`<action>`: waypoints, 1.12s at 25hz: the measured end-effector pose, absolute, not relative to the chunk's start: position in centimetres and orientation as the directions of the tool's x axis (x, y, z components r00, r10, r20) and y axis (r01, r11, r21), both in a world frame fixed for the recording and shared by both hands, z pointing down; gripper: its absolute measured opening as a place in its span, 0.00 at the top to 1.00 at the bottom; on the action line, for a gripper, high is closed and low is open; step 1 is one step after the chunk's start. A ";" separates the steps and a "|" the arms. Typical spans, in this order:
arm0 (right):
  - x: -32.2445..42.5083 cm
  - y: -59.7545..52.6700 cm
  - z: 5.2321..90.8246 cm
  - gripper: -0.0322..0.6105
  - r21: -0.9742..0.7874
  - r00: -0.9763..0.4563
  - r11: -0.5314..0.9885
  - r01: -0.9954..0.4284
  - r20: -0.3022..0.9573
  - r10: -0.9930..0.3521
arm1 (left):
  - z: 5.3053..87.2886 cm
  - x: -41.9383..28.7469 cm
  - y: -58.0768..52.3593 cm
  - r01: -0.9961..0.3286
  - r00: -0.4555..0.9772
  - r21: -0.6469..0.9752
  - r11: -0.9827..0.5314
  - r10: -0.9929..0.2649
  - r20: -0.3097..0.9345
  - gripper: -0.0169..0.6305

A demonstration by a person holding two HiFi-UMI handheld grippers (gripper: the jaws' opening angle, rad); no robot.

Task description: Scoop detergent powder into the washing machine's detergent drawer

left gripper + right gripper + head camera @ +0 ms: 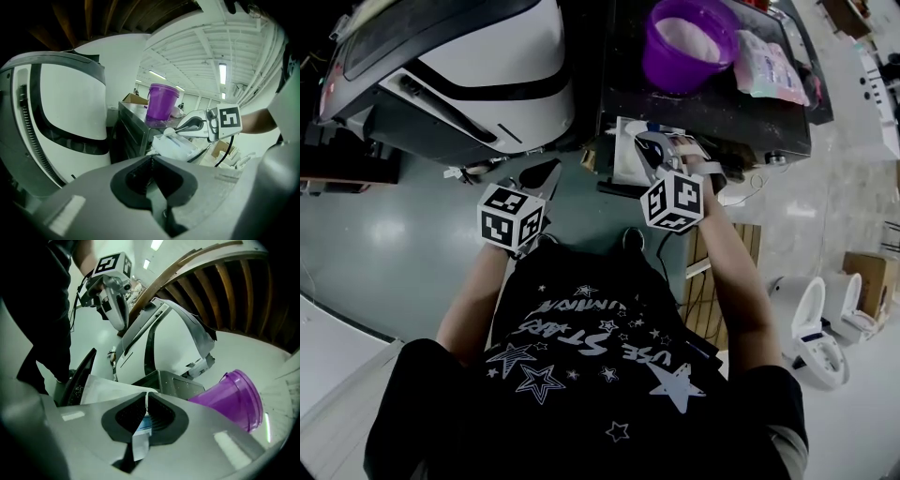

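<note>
The right tongs [146,401], clamped on a thin white piece [139,439], perhaps a scoop handle, are nearer to the purple powder bucket [689,42] on the desk [722,127] at upper centre than the left tongs [152,164], closed and empty.

You are standing in a large workshop-like hall, not a home. A high white ribbed ceiling [197,47] runs overhead with long strip lights [222,73], and the floor [384,244] is glossy grey-green. A white washing machine [497,56] stands loose beside a dark metal desk [712,122]. A cardboard box [865,279] and white toilet-like fixtures [818,330] sit out on the floor nearby.
</note>
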State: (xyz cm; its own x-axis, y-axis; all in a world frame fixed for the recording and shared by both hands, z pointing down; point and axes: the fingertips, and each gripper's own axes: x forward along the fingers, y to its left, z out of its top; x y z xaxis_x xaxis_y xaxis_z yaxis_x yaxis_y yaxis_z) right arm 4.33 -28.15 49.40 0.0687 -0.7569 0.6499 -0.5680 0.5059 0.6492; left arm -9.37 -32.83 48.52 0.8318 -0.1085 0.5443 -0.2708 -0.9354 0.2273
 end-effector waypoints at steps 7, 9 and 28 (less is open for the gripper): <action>4.2 -27.9 49.4 0.89 0.703 0.073 0.530 -0.474 0.632 -0.772 | 48.6 -9.2 -32.3 -0.293 0.819 0.220 -0.930 -0.126 0.559 0.97; 4.2 -27.8 49.1 0.89 0.685 0.050 0.523 -0.507 0.629 -0.776 | 48.6 -8.9 -31.9 -0.301 0.817 0.219 -0.928 -0.133 0.562 0.97; 5.7 -25.8 44.9 0.89 -0.010 -0.439 0.500 -0.866 0.494 -0.750 | 48.5 -6.6 -26.8 -0.621 0.717 0.234 -0.748 -0.422 0.554 0.97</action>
